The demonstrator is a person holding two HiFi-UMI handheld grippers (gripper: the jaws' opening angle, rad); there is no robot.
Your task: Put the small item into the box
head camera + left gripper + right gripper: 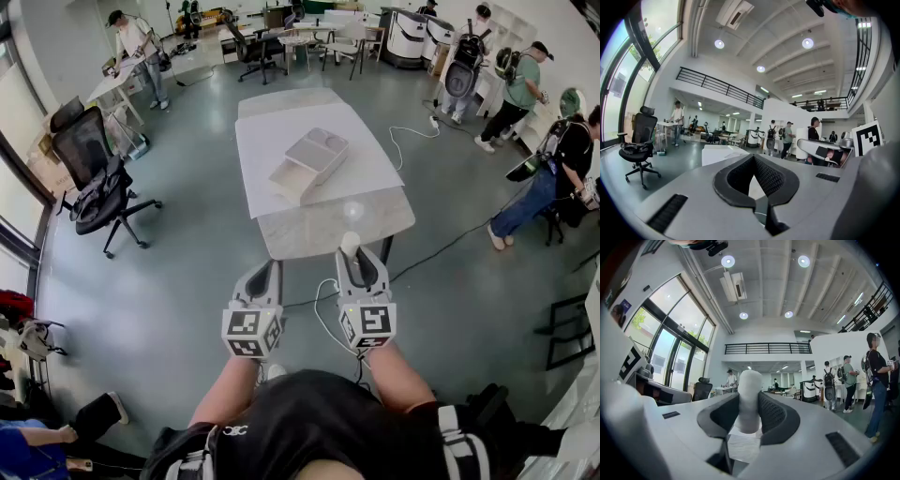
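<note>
Small item: a short white cylinder, the small item, is held upright between the pads of the right tongs, with its rounded top standing above them.
Right tongs: they are clamped on the small item at its lower half, so that the upper part stays free and can be watched while it is carried.
Left tongs: the left tongs are brought together at the tips and nothing is seen between them; they are held level beside the right ones, apparently in reserve.
Box: a white box is set on a white sheet in the middle of the counter; a tray-like part is seen drawn out at its near left side, presumably so that things can be dropped in from above.
Position: both tongs are held at the near edge of the counter, well apart from the box; the small item is nowhere near the opening yet.
Step judged: the item has been picked up and the carry to the box is in hand; the placing is not yet done.
Next move judged: a reach forward over the counter is called for, with the cylinder kept upright until it is over the open part.
Risk judged: the cylinder is smooth and round, so it could slip or tilt in the grip.
</note>
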